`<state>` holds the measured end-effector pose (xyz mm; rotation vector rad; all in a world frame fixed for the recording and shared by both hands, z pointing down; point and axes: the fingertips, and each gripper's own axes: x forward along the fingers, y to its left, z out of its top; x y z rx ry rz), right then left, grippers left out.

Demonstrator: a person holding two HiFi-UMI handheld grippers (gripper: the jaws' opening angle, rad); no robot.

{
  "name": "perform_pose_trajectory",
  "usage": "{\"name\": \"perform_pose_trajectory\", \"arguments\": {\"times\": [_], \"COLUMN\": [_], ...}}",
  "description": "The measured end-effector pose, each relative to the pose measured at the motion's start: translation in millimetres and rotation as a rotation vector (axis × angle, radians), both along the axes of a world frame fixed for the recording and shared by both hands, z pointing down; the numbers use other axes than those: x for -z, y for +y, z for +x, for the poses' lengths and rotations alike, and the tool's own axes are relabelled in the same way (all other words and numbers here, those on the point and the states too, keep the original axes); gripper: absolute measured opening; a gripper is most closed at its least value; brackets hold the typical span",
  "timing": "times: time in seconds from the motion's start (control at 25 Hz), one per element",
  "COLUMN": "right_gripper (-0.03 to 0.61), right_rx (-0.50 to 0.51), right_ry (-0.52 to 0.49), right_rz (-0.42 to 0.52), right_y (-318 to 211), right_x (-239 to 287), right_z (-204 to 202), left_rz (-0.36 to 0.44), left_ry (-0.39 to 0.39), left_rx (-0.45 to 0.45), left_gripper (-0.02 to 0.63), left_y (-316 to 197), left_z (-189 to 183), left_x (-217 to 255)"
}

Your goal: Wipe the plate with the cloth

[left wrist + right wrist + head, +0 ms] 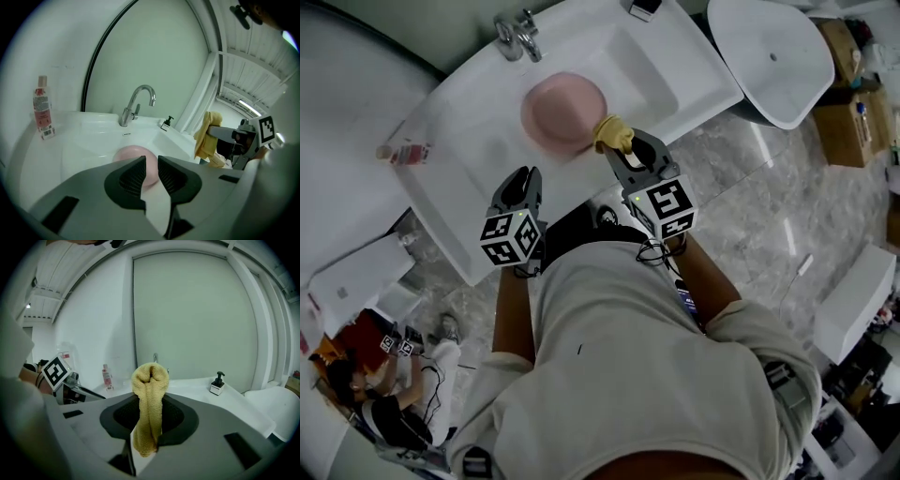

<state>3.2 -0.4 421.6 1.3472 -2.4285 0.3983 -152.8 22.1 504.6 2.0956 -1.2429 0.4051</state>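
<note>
Our right tongs (623, 148) (149, 401) are clamped on the yellow cloth (614, 133) (150, 380). It stands folded above the jaws, and a tail hangs down between them. Our left tongs (525, 178) (151, 162) are narrow, with a slim gap between the jaws and nothing in it; through that gap in the left gripper view we see only the pink plate (135, 157) beyond.

In the head view both tongs sit at mid frame, the left one lower and to the left. The cloth shows at the lower right edge of the plate (562, 112); we cannot tell whether they touch. In the left gripper view the cloth (206, 136) hangs at the right of the frame, apart from the plate.

The plate lies in the sink (628, 56), in the upper middle of the head view, below the faucet (517, 36) (138, 101). A bottle (403, 152) (42, 110) (107, 377) with a pink label stands on the white counter (441, 202) at the left. A soap pump (166, 123) (217, 383) stands on the counter at the right of the faucet.
</note>
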Motion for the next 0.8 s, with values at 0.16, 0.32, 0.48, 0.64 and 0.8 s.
{"name": "perform_pose_trajectory", "arguments": {"times": [0.16, 0.32, 0.48, 0.64, 0.8], "right_gripper": [0.089, 0.089, 0.091, 0.090, 0.091], "right_rx": [-0.004, -0.037, 0.035, 0.087, 0.155], "right_ry": [0.025, 0.002, 0.084, 0.106, 0.106], "right_rz": [-0.054, -0.144, -0.198, -0.269, -0.343], "right_y": [-35.2, -56.8, -72.0, -96.6, -114.4], "right_x": [-16.8, -44.5, -70.9, -101.7, -132.6], "right_z": [-12.9, -19.0, -23.1, -17.4, -11.3], "left_rz": [-0.061, -0.158, -0.239, -0.298, -0.399], "left_ry": [0.040, 0.061, 0.047, -0.050, -0.084], "left_rx": [-0.024, -0.052, -0.013, -0.001, 0.074], "left_gripper": [0.091, 0.091, 0.091, 0.091, 0.091], "left_y": [-43.9, -66.5, -80.2, -88.3, -81.6], "left_z": [-7.6, -8.3, -9.6, -8.9, -10.9], "left_x": [-35.1, -81.5, -119.9, -159.4, -196.3]}}
